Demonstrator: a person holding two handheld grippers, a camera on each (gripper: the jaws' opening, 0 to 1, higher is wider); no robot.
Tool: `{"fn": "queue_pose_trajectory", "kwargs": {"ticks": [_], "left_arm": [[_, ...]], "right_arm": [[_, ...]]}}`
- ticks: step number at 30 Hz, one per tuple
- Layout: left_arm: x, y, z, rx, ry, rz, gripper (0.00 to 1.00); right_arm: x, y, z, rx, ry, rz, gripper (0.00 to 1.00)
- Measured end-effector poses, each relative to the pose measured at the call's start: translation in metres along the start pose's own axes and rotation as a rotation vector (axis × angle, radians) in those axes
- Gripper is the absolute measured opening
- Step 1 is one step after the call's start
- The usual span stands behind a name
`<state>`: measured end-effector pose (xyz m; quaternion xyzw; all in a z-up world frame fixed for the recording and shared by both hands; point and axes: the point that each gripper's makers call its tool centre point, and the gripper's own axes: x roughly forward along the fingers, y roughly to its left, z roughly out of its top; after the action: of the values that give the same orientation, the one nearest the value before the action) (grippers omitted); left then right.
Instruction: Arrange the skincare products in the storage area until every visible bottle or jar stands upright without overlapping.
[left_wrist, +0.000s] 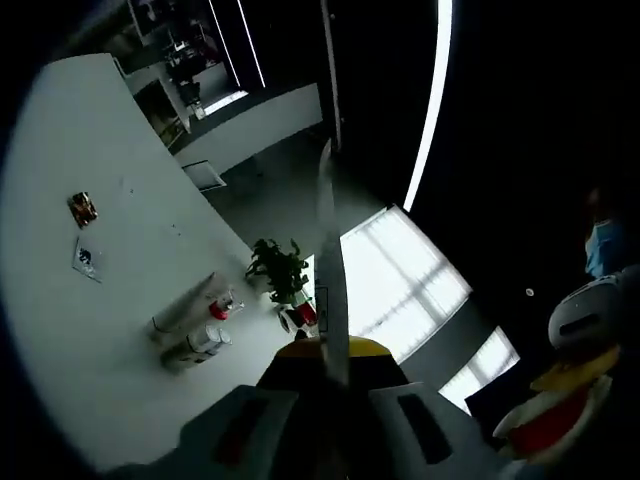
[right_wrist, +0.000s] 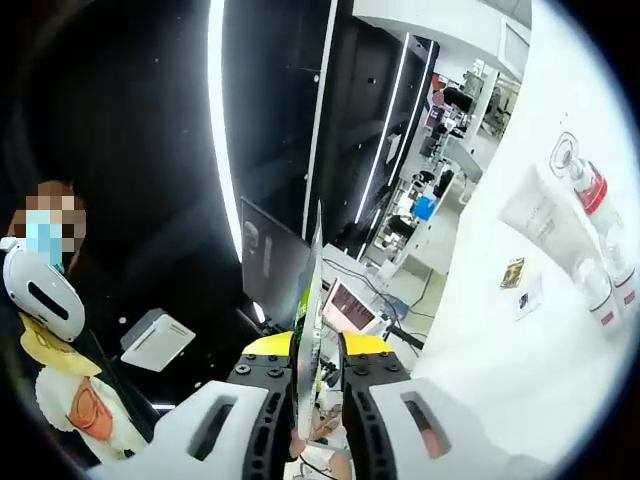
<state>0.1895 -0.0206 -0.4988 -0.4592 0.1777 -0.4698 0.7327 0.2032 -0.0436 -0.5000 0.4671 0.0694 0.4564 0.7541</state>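
Left gripper view: my left hand-held gripper (left_wrist: 331, 300) has its jaws clenched flat together, nothing between them that I can make out. It's held well off the white counter (left_wrist: 90, 330), which tilts across the view. On the counter, near its edge by the potted plant (left_wrist: 280, 270), lie the skincare products: a white tube (left_wrist: 185, 305) on its side, a red-capped bottle (left_wrist: 221, 306) just beside it, and a silver bottle (left_wrist: 198, 347) lying down next to those. Two small cards (left_wrist: 84, 232) sit well apart from them, toward the counter's middle. The plant stands beyond the counter edge, not on it as far as I can tell.

Right gripper view: my right hand-held gripper (right_wrist: 318, 300) is clenched too, jaws pressed into one thin blade, grasping nothing visible. The same counter (right_wrist: 500, 370) runs up one side; the white tube (right_wrist: 535, 215) and the red-capped bottle (right_wrist: 590, 190) lie close together near its far edge, with clear bottles (right_wrist: 600, 285) just beside them. A person wearing a mask stands off beside the gripper.
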Motion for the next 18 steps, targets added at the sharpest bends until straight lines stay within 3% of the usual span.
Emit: {"fn": "queue_pose_trajectory", "kwargs": {"ticks": [3, 7, 13, 18], "left_arm": [[0.0006, 0.0023, 0.0002, -0.009, -0.003, 0.005, 0.03], [0.0003, 0.0035, 0.0004, -0.011, 0.001, 0.004, 0.03], [0.0021, -0.0006, -0.0012, 0.005, 0.02, -0.022, 0.03], [0.0036, -0.0015, 0.0034, 0.03, 0.029, -0.022, 0.04]], "right_arm": [[0.0012, -0.0019, 0.0023, -0.016, -0.01, -0.019, 0.07], [-0.0003, -0.0005, 0.0039, 0.028, -0.015, -0.003, 0.03], [-0.0029, 0.0034, 0.0046, 0.125, -0.022, 0.022, 0.01], [-0.0031, 0.0036, 0.0056, 0.12, -0.022, 0.017, 0.01]]}}
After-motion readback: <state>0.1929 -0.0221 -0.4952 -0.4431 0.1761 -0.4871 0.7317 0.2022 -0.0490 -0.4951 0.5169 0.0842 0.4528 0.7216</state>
